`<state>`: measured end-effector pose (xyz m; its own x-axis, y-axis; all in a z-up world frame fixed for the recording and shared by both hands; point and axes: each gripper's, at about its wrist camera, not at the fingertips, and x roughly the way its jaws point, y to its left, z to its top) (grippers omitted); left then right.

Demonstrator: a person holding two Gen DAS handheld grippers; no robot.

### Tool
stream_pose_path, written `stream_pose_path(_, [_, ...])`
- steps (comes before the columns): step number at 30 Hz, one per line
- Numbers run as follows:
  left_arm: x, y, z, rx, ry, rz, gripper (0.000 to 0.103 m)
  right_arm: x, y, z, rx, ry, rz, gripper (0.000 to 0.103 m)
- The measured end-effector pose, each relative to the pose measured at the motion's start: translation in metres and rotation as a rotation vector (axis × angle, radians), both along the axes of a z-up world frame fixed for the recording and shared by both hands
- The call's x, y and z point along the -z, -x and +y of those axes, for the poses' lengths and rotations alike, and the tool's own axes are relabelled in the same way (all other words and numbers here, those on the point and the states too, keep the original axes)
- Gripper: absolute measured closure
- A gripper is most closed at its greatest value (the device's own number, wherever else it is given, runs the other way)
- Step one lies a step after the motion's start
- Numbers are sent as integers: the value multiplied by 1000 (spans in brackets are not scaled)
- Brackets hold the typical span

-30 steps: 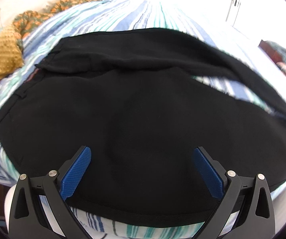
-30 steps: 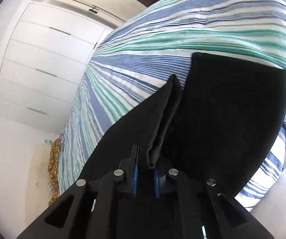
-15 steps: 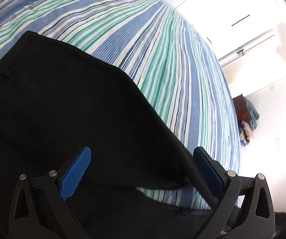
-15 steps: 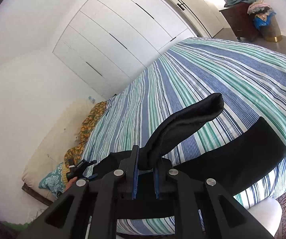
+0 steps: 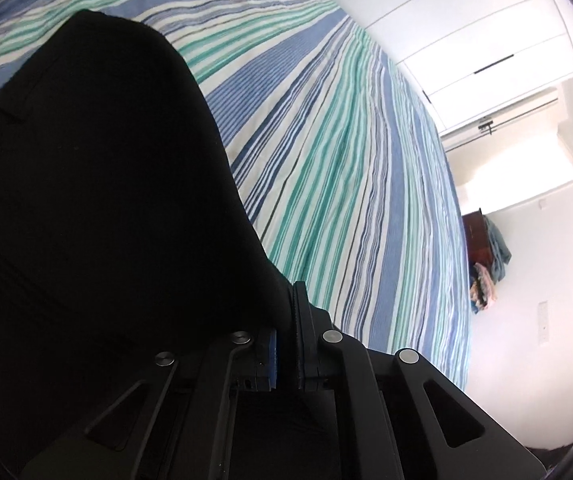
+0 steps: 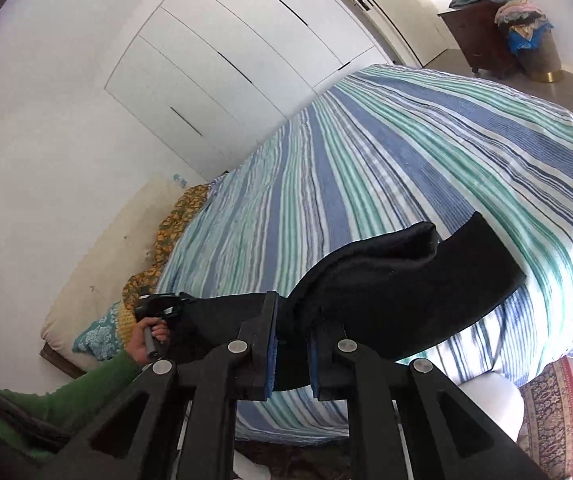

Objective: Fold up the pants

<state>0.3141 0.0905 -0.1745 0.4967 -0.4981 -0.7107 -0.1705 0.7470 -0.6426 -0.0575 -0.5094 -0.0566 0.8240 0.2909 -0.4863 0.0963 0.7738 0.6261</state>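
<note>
The black pants (image 5: 86, 200) lie on a bed with a blue, green and white striped cover (image 5: 346, 160). My left gripper (image 5: 286, 320) has its jaws closing on a raised edge of the pants, and the pads press the fabric. In the right wrist view my right gripper (image 6: 294, 320) is shut on a bunched fold of the pants (image 6: 406, 280), lifted above the striped cover (image 6: 406, 152). The left gripper (image 6: 158, 304) shows there too, small at the pants' far-left end, held by a hand (image 6: 146, 340) in a green sleeve (image 6: 86, 384).
White wardrobe doors (image 6: 226, 60) line the wall beyond the bed. A dark wooden dresser (image 6: 482, 36) and a laundry basket (image 6: 538, 56) stand at the far right. An orange patterned cloth (image 6: 182, 220) lies near the pillows. A patterned rug (image 6: 546, 420) covers the floor.
The left gripper swung from above the spread pants to their edge and its wide jaws came together on the fabric. The right gripper rose and rolled, lifting its fold off the bed.
</note>
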Motion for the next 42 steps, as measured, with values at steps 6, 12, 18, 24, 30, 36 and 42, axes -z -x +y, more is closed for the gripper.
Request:
stream_pose_path(6, [-132, 32, 54, -107, -43, -299, 98, -35, -95, 6, -76, 54, -122, 90])
stream_pose_path(12, [-103, 139, 68, -158, -109, -313, 98, -63, -125, 12, -127, 120, -177, 90])
stream_pose_path(18, [24, 179, 28, -111, -76, -46, 98, 53, -98, -38, 6, 78, 153, 90])
stream_pose_path(24, [20, 195, 0, -73, -120, -55, 98, 114, -68, -76, 117, 41, 335, 90])
stream_pose_path(30, [8, 203, -7, -52, -138, -89, 98, 102, -69, -76, 109, 131, 341, 90])
stream_pose_path(36, [22, 212, 0, -44, -138, -79, 98, 101, -70, -75, 95, 180, 377, 90])
stream_pose_path(42, [29, 217, -11, 4, -151, -68, 98, 104, -58, -86, 137, 181, 403, 90])
